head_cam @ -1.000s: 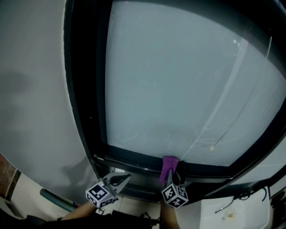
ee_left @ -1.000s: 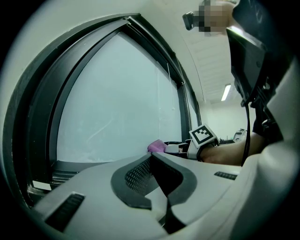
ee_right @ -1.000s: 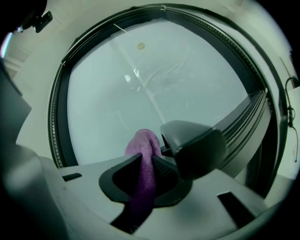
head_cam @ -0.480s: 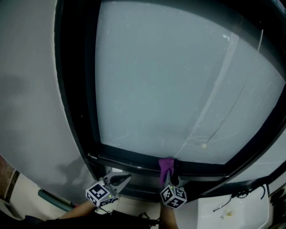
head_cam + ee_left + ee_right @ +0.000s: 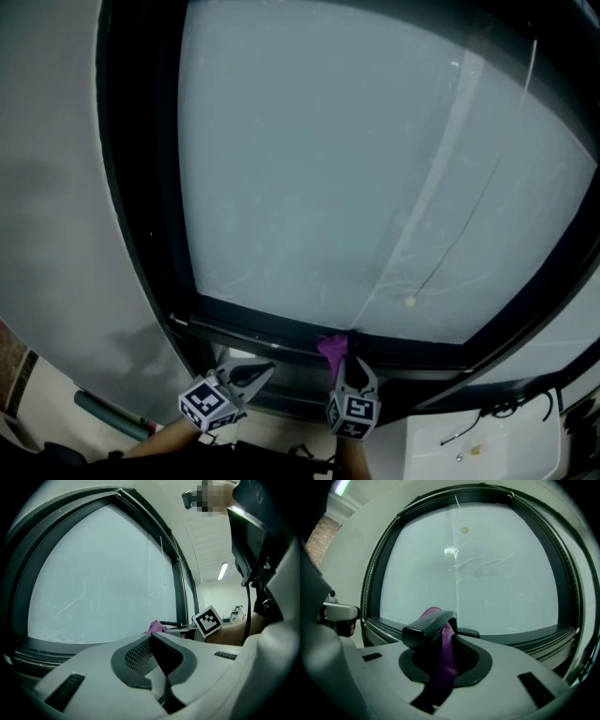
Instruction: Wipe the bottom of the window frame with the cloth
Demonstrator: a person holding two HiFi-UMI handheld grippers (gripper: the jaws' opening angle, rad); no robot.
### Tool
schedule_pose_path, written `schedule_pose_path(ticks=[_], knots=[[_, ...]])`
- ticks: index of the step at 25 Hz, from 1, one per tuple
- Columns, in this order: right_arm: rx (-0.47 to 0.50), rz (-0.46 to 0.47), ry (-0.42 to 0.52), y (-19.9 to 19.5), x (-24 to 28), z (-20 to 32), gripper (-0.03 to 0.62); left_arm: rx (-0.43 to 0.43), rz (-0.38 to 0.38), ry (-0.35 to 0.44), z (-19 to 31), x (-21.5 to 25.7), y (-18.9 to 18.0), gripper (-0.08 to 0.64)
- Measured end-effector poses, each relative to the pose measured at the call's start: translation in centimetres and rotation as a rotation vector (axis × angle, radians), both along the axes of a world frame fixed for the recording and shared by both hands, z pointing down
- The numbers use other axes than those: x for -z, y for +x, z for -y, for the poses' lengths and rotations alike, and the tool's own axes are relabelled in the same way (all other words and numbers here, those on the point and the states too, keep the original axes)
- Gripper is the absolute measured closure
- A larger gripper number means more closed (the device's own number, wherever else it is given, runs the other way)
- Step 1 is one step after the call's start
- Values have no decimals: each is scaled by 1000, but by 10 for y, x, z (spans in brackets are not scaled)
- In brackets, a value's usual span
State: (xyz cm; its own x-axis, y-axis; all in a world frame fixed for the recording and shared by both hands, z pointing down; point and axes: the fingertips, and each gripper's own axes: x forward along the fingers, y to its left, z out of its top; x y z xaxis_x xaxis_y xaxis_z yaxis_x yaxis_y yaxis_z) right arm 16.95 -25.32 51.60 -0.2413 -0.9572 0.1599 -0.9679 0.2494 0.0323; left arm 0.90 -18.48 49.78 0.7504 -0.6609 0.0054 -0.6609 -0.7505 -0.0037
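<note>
A large window with frosted pale glass (image 5: 328,169) sits in a dark metal window frame (image 5: 272,330), seen steeply from above; a grey wall (image 5: 47,234) lies to the left gripper's outer side.

The right gripper (image 5: 350,367), grey with a marker cube at its back, points up at the bottom rail of the frame; its jaws are clamped on a small purple cloth (image 5: 332,346); the cloth's bunched end sticks out past the jaw tips and rests against the bottom rail, just ahead of the gripper.

In the right gripper view, the right gripper (image 5: 443,625) pinches the purple cloth (image 5: 443,660) between its dark pads, and the cloth runs back down between the jaws; the bottom rail of the window frame (image 5: 511,637) crosses just beyond the tips.

The left gripper (image 5: 251,376) sits beside the right one, near it but apart, below the frame's bottom rail; in the left gripper view its jaws (image 5: 150,640) are pressed together with nothing between them; the purple cloth (image 5: 156,627) shows beyond its tips, to its right.

A thin white cord with a small bead (image 5: 410,301) hangs on the glass, above and ahead of the right gripper; a white box-shaped unit (image 5: 478,450) lies to the right gripper's outer side.
</note>
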Motion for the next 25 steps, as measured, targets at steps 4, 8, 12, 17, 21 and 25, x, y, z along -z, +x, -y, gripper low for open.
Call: schedule_pose_path(ticks=[4,8,12,17,21,25], knots=[[61,-104,-5,7,1,-1,522,2,3,5,4,-1,22,559],[113,-186,3,18,5,1,522,10,2,8,9,-3,44,558],[116,-247,-11,39,9,3,522,25,-21,-2,7,-4,65,558],[121,-267,-10,49,23,20,522,19,-26,0,12,-1,77,558],[89,-288,-22,49,26,30,522,-8,-18,11,21,7,82,559],[39,-302,-66,53,26,39,522,-45,-27,24,34,22,87,560]])
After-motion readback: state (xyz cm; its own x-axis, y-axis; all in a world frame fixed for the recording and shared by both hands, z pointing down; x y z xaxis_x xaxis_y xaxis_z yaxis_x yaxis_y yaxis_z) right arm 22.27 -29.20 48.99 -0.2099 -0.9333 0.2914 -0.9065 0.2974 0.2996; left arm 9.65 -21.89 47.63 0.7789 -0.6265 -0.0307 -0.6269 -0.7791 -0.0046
